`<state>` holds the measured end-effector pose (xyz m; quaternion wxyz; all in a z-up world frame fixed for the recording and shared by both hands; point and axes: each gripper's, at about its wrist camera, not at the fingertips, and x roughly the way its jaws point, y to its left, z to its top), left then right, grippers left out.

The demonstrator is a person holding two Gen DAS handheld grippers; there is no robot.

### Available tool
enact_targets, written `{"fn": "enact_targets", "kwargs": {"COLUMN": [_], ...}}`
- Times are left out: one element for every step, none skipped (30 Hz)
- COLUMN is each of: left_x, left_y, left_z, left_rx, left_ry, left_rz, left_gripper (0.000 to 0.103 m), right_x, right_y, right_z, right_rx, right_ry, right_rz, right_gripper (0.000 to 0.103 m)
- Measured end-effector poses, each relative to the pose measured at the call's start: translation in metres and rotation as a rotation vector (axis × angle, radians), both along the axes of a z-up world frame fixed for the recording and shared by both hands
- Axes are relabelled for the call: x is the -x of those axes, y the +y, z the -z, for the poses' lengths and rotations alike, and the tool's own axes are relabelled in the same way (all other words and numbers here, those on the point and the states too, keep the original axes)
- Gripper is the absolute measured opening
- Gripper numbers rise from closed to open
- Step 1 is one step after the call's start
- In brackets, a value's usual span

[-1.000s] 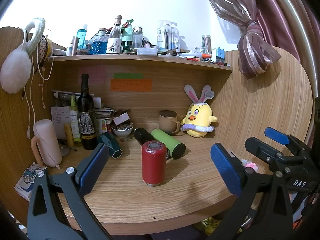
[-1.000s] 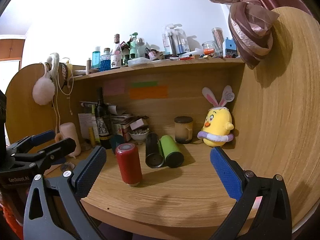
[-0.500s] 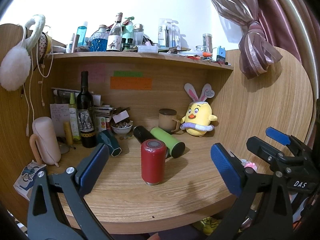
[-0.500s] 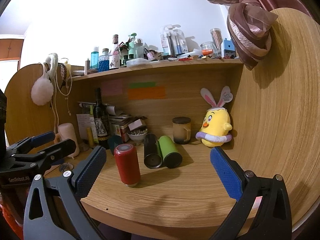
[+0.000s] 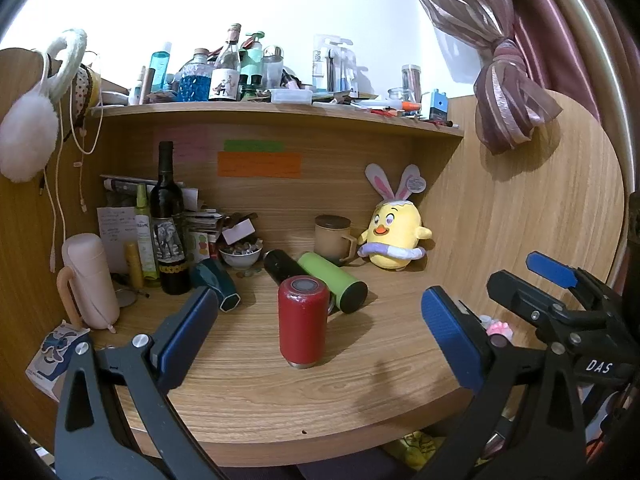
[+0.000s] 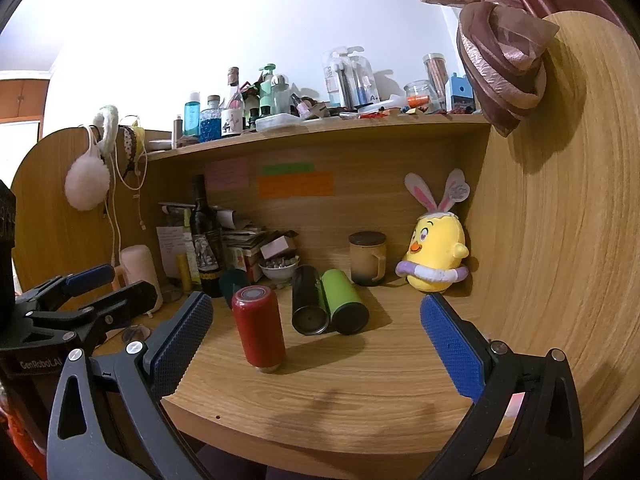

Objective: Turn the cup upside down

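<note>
A red cylindrical cup (image 5: 303, 321) stands on end on the wooden desk (image 5: 248, 400), a grey round end facing up. It also shows in the right wrist view (image 6: 259, 329). My left gripper (image 5: 316, 338) is open and empty, held back near the desk's front edge with the red cup between its fingers' lines. My right gripper (image 6: 316, 346) is open and empty, to the right of the left one, with the red cup near its left finger. A green cup (image 5: 334, 281) and a black cup (image 5: 285, 267) lie on their sides behind the red one.
A teal cup (image 5: 218, 285) lies at the left. A lidded beige mug (image 5: 333, 236), a yellow plush chick (image 5: 394, 240), a wine bottle (image 5: 168, 232), a small bowl (image 5: 241, 255) and a pink bottle (image 5: 90, 280) stand at the back. A cluttered shelf (image 5: 280, 110) hangs above.
Both views have shifted slightly; the grippers have drifted a little. The cups have not moved and both grippers stay open.
</note>
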<state>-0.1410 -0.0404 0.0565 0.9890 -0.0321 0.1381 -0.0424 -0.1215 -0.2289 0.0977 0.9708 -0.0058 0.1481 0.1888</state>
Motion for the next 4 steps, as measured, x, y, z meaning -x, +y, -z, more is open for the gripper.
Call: {"fn": "enact_targets", "kwargs": {"left_x": [-0.0002, -0.0006, -0.0007, -0.0006], "left_y": [0.0004, 0.0008, 0.0004, 0.0007], "left_z": [0.0000, 0.0000, 0.0001, 0.0001], "left_rx": [0.001, 0.002, 0.002, 0.002], "left_ry": [0.001, 0.002, 0.003, 0.003], "left_rz": [0.002, 0.003, 0.002, 0.004], "left_gripper": [0.103, 0.103, 0.103, 0.103], "right_x": [-0.0001, -0.0001, -0.0002, -0.0001], "right_y": [0.0004, 0.0004, 0.0003, 0.0004], "right_z": [0.0002, 0.0003, 0.0003, 0.0003], "right_rx": [0.000, 0.000, 0.000, 0.001], "right_ry": [0.000, 0.000, 0.000, 0.000], "right_rz": [0.001, 0.001, 0.000, 0.001], "right_gripper": [0.103, 0.103, 0.103, 0.103]}}
